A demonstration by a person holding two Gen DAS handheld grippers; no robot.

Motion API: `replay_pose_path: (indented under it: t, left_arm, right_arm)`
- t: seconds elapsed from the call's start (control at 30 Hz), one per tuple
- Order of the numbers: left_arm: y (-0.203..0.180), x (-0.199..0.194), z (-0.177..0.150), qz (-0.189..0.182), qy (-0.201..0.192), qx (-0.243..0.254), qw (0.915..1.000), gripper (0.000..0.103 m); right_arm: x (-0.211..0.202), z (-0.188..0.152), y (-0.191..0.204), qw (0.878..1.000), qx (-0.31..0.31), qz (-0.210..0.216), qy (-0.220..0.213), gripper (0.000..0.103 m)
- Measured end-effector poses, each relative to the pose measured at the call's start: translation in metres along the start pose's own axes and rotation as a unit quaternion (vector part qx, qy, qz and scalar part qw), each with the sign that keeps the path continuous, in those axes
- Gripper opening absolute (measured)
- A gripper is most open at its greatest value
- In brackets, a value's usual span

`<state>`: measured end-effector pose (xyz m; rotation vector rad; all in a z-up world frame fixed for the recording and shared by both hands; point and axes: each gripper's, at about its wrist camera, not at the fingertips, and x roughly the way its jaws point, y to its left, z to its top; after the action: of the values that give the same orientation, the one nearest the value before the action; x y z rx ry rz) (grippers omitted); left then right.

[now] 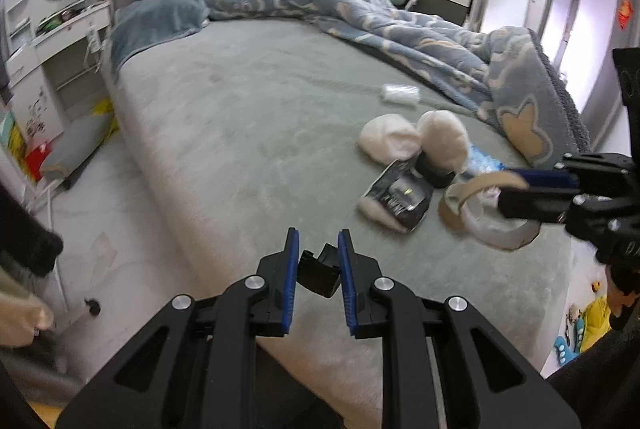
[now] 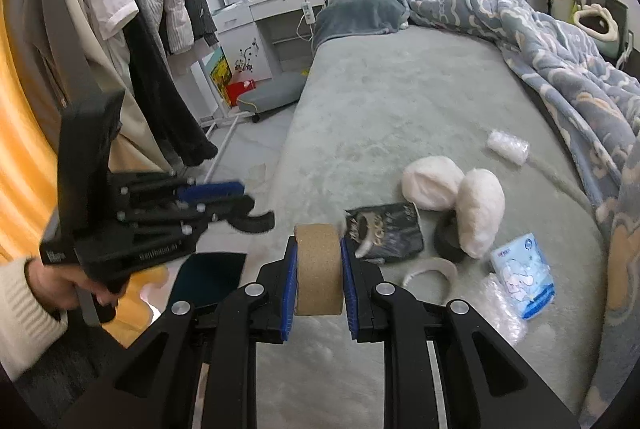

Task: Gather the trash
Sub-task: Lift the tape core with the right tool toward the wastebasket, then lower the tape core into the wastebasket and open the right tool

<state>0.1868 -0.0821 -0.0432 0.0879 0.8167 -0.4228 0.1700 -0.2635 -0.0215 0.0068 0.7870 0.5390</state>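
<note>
Two tools loaded: right tool clamps a cardboard tape core; left tool pinches a black plastic scrap. Dark wrapper lies on the bed just beyond the core, nearer the right.

A wide stretch of the grey-green bed lies bare and open. Passage narrows toward the foot: fluffy white earmuffs, a dark packet and a blue tissue pack cluster there. A rumpled blue blanket blocks the far side.
</note>
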Motion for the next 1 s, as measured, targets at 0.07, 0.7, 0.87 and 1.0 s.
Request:
replay_pose_path:
  t: [0.07, 0.7, 0.87, 1.0]
  left_arm:
    - [0.007, -0.005, -0.008, 0.010, 0.002, -0.015, 0.9998, 0.021]
    - [0.084, -0.010, -0.094, 0.069, 0.064, -0.134, 0.9865, 0.021]
    - [0.102, 0.001, -0.120, 0.080, 0.105, -0.157, 0.9788, 0.021]
    - [0.116, 0.008, -0.145, 0.078, 0.140, -0.179, 0.9706, 0.021]
  right_arm:
    - [0.001, 0.002, 0.006, 1.000, 0.001, 0.001, -0.002, 0.021]
    - [0.031, 0.002, 0.078, 0.999, -0.011, 0.031, 0.017, 0.021]
    - [0.046, -0.003, 0.105, 0.998, -0.023, 0.045, 0.031, 0.021]
    - [0.061, -0.009, 0.126, 0.997, -0.035, 0.050, 0.050, 0.021]
